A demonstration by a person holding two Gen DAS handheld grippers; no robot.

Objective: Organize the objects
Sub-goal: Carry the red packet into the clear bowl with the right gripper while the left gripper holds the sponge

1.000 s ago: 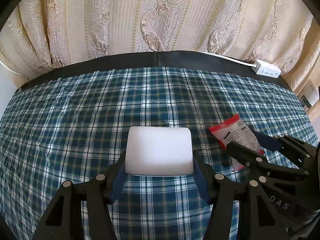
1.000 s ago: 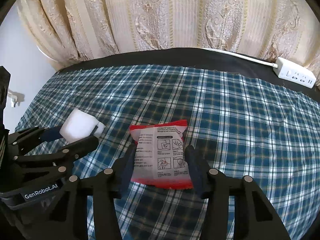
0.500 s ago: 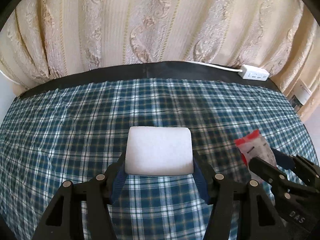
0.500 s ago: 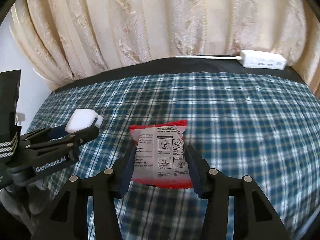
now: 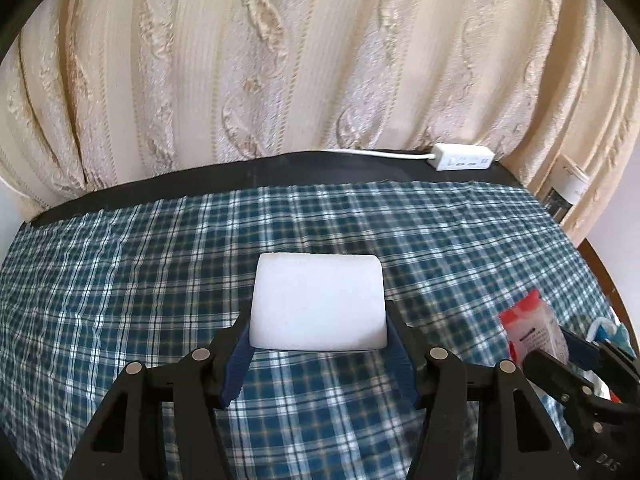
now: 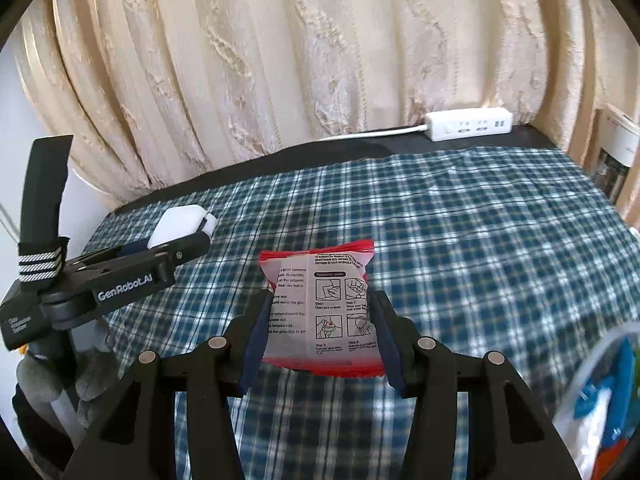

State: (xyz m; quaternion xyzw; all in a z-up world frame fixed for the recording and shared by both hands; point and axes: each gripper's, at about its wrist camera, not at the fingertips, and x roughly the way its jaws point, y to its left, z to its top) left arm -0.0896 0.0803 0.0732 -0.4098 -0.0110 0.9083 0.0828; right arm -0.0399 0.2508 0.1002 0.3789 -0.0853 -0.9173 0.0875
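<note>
**Left wrist and right wrist: both claws loaded above the plaid cloth**

Left wrist view: my left gripper [image 5: 318,344] is pinching a white rounded block [image 5: 318,307] between its blue-padded fingers [image 5: 237,364]; the pads are pressing on the block's two sides. The block is sitting level, held above the blue plaid tablecloth [image 5: 160,280]. At lower right, my right gripper [image 5: 560,354] is showing with a red-and-white sachet [image 5: 534,330] in its grip.

Right wrist view: my right gripper [image 6: 320,334] is clamping the sachet [image 6: 320,308] by its side edges, printed instruction panel facing up, red seal strips at near and far ends. It is hanging clear of the tablecloth [image 6: 480,240]. At left, my left gripper [image 6: 176,246] is carrying the white block [image 6: 182,224].

Surroundings: a cream patterned curtain [image 5: 320,60] is hanging behind the table; a white power strip [image 6: 468,123] with its cord is lying on the black strip of table [image 6: 320,152] beyond the cloth. A clear bag of blue, white and red items [image 6: 600,400] is showing at the lower right edge, too blurred to identify.
</note>
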